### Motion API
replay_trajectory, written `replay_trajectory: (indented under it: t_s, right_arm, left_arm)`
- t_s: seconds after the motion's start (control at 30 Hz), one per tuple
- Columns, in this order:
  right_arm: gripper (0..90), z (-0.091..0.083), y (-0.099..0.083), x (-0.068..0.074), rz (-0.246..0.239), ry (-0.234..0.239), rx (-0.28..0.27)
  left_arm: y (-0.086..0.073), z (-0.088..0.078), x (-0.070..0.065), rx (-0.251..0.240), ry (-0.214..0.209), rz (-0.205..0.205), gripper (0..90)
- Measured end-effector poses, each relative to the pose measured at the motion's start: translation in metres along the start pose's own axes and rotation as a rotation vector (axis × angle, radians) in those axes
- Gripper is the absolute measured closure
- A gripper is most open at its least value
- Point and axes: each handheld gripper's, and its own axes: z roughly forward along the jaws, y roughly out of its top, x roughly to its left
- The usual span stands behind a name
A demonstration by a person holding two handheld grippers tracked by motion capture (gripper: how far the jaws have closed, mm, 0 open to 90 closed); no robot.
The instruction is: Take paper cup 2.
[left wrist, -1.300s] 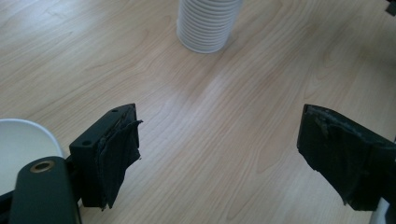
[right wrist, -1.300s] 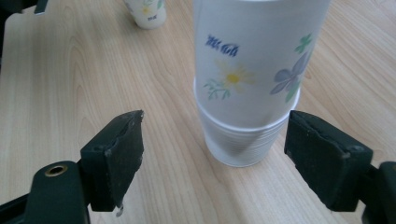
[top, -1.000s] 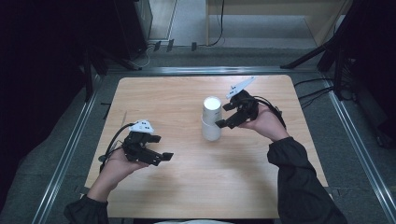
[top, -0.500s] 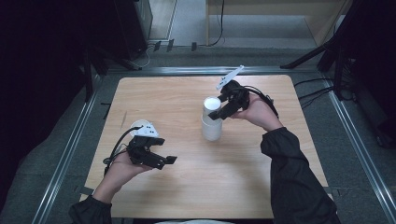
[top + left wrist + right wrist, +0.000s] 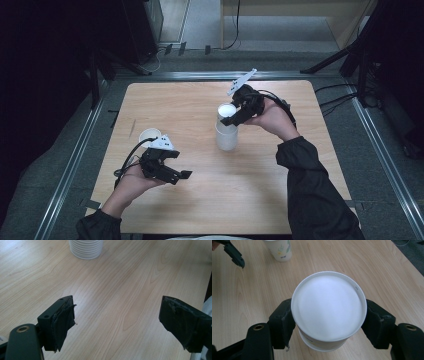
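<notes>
- The top paper cup (image 5: 328, 315), upside down with its white base up, sat on a stack of paper cups (image 5: 226, 134) near the middle of the wooden counter (image 5: 210, 200).
- The right gripper (image 5: 235, 118) reached it from the right side of the stack; its jaws had just been closing, and in the right gripper view the pads (image 5: 284, 322) pressed on the two opposite sides of this cup, just under its base.
- The long axis of the cup stood upright, so I judge that the coming move should pull it straight up, along the stack, to separate it.
- The right hand (image 5: 272, 117) was clearly the nearer one; the left gripper (image 5: 175, 172) hovered well apart, toward the front left of the counter.
- The jaws of the left gripper stood apart with nothing between them.
- A single upright cup (image 5: 149, 136) stood just behind the left gripper.
</notes>
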Motion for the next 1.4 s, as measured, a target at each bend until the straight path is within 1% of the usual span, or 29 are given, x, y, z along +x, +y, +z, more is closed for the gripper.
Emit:
replay_trajectory:
  t_s: [0.13, 0.37, 0.57, 0.63, 0.77, 0.83, 0.97, 1.13, 1.23, 1.4]
  right_arm:
    - [32.9, -0.001, 0.001, 0.001, -0.006, -0.004, 0.004]
    - [33.1, -0.005, 0.003, 0.002, -0.001, -0.005, 0.001]
    - [33.2, -0.010, 0.004, 0.002, 0.002, -0.007, -0.015]
    - [33.3, -0.013, 0.005, 0.003, 0.009, -0.011, -0.019]
    - [33.5, -0.020, 0.008, 0.005, 0.007, -0.012, -0.036]
    - [33.6, -0.024, 0.010, 0.007, 0.000, -0.017, -0.045]
    - [33.7, -0.035, 0.013, 0.010, -0.001, -0.022, -0.072]
    - [33.7, -0.051, 0.017, 0.015, -0.005, -0.042, -0.107]
    - [33.7, -0.061, 0.017, 0.019, -0.011, -0.059, -0.127]
    - [33.8, -0.082, 0.015, 0.026, -0.005, -0.074, -0.171]
  left_arm:
    - [0.000, 0.001, 0.000, 0.002, -0.002, 0.001, 13.2]
    - [0.000, 0.001, 0.000, 0.007, -0.004, 0.005, 13.2]
    - [0.000, 0.002, -0.001, 0.012, -0.007, 0.008, 13.2]
    - [0.000, 0.003, -0.001, 0.013, -0.007, 0.011, 13.2]
    - [0.000, 0.002, -0.002, 0.010, -0.008, 0.011, 13.2]
    - [0.000, 0.002, -0.002, 0.004, -0.002, 0.011, 13.2]
    - [0.001, 0.002, -0.002, 0.001, -0.008, 0.015, 13.2]
    - [0.003, 0.004, -0.002, -0.003, -0.013, 0.021, 13.2]
    - [0.005, 0.005, -0.003, -0.006, -0.017, 0.030, 13.2]
    - [0.010, 0.007, -0.004, -0.015, -0.028, 0.048, 13.2]
